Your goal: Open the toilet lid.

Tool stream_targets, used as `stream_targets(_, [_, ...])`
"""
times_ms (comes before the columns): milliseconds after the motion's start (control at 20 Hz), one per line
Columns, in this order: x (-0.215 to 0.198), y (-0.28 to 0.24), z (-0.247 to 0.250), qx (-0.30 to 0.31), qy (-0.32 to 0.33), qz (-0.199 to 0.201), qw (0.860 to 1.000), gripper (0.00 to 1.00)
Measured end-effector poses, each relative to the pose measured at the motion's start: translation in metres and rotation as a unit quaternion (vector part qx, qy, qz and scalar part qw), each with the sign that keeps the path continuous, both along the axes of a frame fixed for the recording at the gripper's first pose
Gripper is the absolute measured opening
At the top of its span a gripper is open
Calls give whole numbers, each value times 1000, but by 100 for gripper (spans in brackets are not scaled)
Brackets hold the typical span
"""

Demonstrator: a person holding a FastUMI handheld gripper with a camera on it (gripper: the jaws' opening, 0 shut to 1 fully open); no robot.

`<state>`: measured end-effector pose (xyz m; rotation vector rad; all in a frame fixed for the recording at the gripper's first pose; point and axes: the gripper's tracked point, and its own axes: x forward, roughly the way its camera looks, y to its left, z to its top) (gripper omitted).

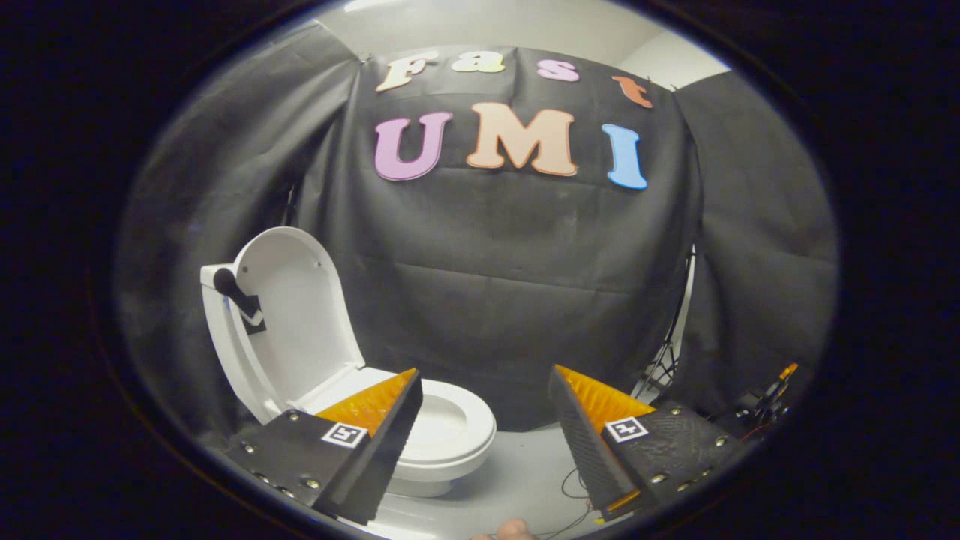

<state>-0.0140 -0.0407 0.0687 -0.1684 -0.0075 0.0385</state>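
Gripper view: the gripper [484, 379] sits at the bottom of the frame with its two fingers spread wide apart and nothing between them; neither finger touches any object. Each finger body carries a small square black-and-white marker on its upper face. The toilet [442, 435] stands in the lower left of the frame, beyond the left finger, whose tip overlaps the near left part of the seat in the picture. The toilet lid [296, 315] is raised: it stands upright, tilted slightly back, resting against the white tank [217, 330] behind it, with its pale inner face turned toward the camera. The seat [472, 420] is down and lies flat on the bowl, with the oval opening exposed. A dark knob-like part with a black-and-white marker [241, 298] is fixed at the left edge of the lid, near the top of the tank. The toilet rests on a light grey floor [517, 472], which fills the lower centre between the fingers. Thin dark cables [574, 487] lie on the floor just beside the right finger. Black cloth [487, 285] covers the wall behind the toilet across the centre of the frame. A tripod leg [664, 352] shows at the right edge of the cloth, above the right finger. A fingertip of the person [514, 529] appears at the bottom centre.
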Motion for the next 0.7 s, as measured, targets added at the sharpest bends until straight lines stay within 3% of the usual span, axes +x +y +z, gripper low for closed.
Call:
stream_targets(400, [5,8,6,50,-6,9,999,99])
stream_targets(700, [6,5,0,50,0,3,999,99])
